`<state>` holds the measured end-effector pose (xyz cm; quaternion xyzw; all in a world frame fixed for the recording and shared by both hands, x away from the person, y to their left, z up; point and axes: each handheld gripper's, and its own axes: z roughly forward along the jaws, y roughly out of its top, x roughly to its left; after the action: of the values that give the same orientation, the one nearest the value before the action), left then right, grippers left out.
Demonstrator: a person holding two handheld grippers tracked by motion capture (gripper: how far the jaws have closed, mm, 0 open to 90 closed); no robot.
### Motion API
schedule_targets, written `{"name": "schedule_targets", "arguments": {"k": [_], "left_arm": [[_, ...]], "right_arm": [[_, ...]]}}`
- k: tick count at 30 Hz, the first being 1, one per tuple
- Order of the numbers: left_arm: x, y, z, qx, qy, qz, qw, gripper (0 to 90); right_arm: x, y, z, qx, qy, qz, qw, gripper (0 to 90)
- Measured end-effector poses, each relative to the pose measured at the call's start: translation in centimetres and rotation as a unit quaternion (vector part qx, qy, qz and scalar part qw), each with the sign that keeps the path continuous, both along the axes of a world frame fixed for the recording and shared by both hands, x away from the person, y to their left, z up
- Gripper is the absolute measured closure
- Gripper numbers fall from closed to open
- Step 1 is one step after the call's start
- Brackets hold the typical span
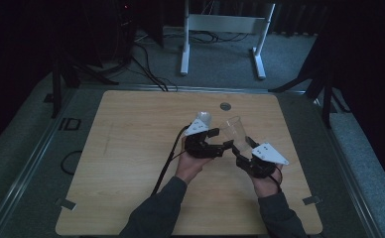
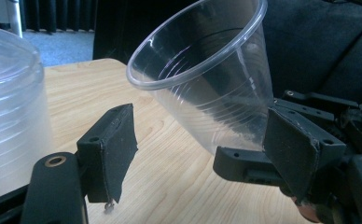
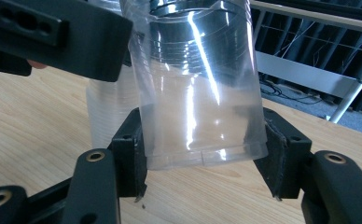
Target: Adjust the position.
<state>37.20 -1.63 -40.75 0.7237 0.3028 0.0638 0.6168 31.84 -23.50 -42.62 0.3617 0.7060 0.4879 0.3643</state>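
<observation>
While clamped, cup [image 3: 202, 107] above bare table [image 1: 131, 148]

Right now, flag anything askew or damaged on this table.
The clear cup is tilted, off the table, clamped near its base by the right gripper. No cracks or spills visible. The cup stack looks normal.

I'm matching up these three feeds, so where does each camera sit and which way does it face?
High view: above the person's side, looking down on the table; forearms, hands, both grippers.
Left gripper view: rides the left gripper, facing the clear cup; own jaws open.
Right gripper view: rides the right gripper, its jaws clamping that cup's base.
Shared: the cup, the tabletop.
</observation>
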Motion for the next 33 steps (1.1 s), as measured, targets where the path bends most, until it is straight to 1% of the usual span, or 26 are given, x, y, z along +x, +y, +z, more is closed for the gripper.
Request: {"name": "schedule_targets", "arguments": {"k": [5, 8, 11, 15, 19, 21, 22, 26, 27, 30, 33], "left_arm": [[0.0, -0.4, 0.1, -0.006, 0.002, -0.004, 1.0, 25.4], [0.0, -0.6, 0.1, -0.009, 0.001, -0.002, 1.0, 25.4], [0.0, -0.9, 0.2, -0.016, 0.002, -0.002, 0.9999, 25.4], [0.0, -1.1, 0.2, -0.017, 0.002, -0.003, 0.9998, 25.1], [0.1, -1.4, 0.1, -0.026, 0.007, -0.003, 0.9996, 24.6], [0.1, -1.4, 0.1, -0.026, 0.007, -0.003, 0.9996, 24.5], [0.1, -1.4, 0.1, -0.033, 0.01, -0.001, 0.9994, 23.9], [0.3, -1.4, 0.1, -0.05, 0.019, -0.002, 0.9986, 23.1], [0.3, -1.4, 0.1, -0.05, 0.019, -0.002, 0.9986, 22.7], [0.4, -1.5, 0.0, -0.06, 0.024, 0.002, 0.9979, 22.6], [0.4, -1.6, 0.0, -0.063, 0.024, 0.003, 0.9977, 22.0]], "right_arm": [[-0.1, 0.1, 0.0, 0.005, -0.002, 0.001, 1.0, 42.4], [-0.1, 0.1, 0.0, 0.005, -0.003, 0.002, 1.0, 42.4], [-0.1, 0.2, -0.1, 0.006, -0.004, 0.0, 1.0, 42.4], [-0.1, 0.1, -0.1, 0.009, -0.004, -0.001, 1.0, 42.4], [-0.1, 0.1, -0.1, 0.011, -0.006, -0.003, 0.9999, 42.4], [-0.1, 0.1, -0.1, 0.012, -0.006, -0.003, 0.9999, 42.4], [-0.2, 0.1, -0.1, 0.013, -0.007, -0.003, 0.9999, 42.4], [-0.2, 0.2, -0.2, 0.016, -0.007, -0.002, 0.9999, 42.3], [-0.2, 0.2, -0.2, 0.016, -0.007, -0.002, 0.9999, 42.3], [-0.2, 0.2, -0.2, 0.016, -0.007, -0.001, 0.9999, 42.3], [-0.2, 0.2, -0.3, 0.016, -0.006, 0.001, 0.9999, 42.3]]}}
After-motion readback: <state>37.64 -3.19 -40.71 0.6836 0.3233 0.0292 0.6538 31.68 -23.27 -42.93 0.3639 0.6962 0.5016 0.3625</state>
